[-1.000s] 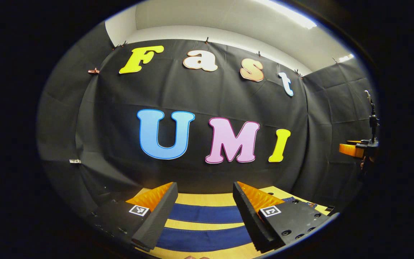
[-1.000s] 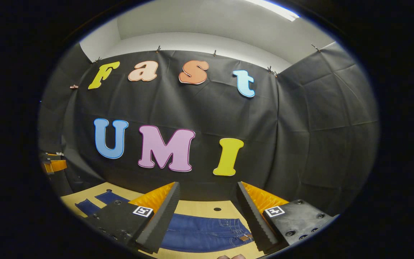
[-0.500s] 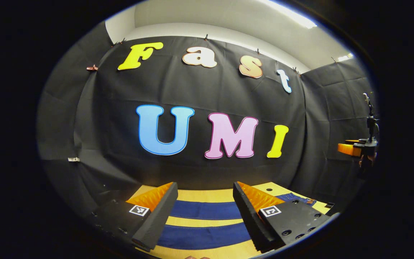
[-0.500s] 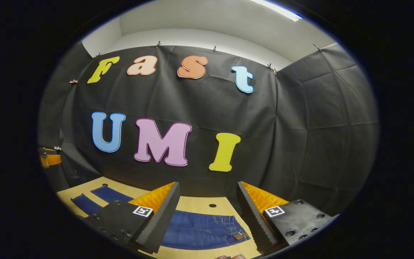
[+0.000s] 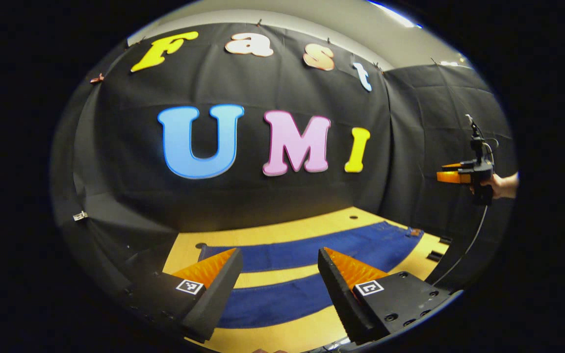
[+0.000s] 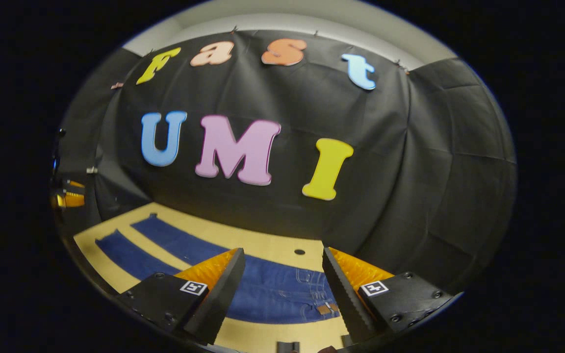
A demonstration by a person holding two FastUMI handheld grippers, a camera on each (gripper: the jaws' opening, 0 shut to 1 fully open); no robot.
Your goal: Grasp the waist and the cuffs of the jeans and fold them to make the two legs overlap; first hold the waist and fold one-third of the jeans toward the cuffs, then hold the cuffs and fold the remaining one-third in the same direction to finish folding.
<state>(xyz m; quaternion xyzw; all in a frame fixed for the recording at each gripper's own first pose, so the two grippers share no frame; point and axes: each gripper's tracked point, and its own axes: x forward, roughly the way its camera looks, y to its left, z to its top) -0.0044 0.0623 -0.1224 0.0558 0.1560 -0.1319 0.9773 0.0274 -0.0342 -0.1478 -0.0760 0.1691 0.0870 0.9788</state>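
Observation:
Blue jeans (image 5: 282,257) lie flat on the wooden table, both legs spread apart. In the left gripper view the two legs run across under my left gripper (image 5: 280,264), which hovers open above the cuff end. The waist end (image 5: 400,233) lies far to the right. In the right gripper view the waist of the jeans (image 6: 282,294), with pockets and a small leather patch (image 6: 326,309), sits below my open right gripper (image 6: 282,267). The legs (image 6: 165,240) stretch away to the left. Neither gripper touches the cloth.
The right gripper (image 5: 459,175) and the hand holding it (image 5: 500,186) appear at the far right of the left gripper view, cable hanging down. The left gripper (image 6: 69,198) shows at the left edge of the right gripper view. The wooden table (image 6: 263,242) has a small hole (image 6: 299,252).
Both cameras have tilted downward and moved forward over the table, so more of the jeans and tabletop is in sight. Both grippers stay open and hold nothing.

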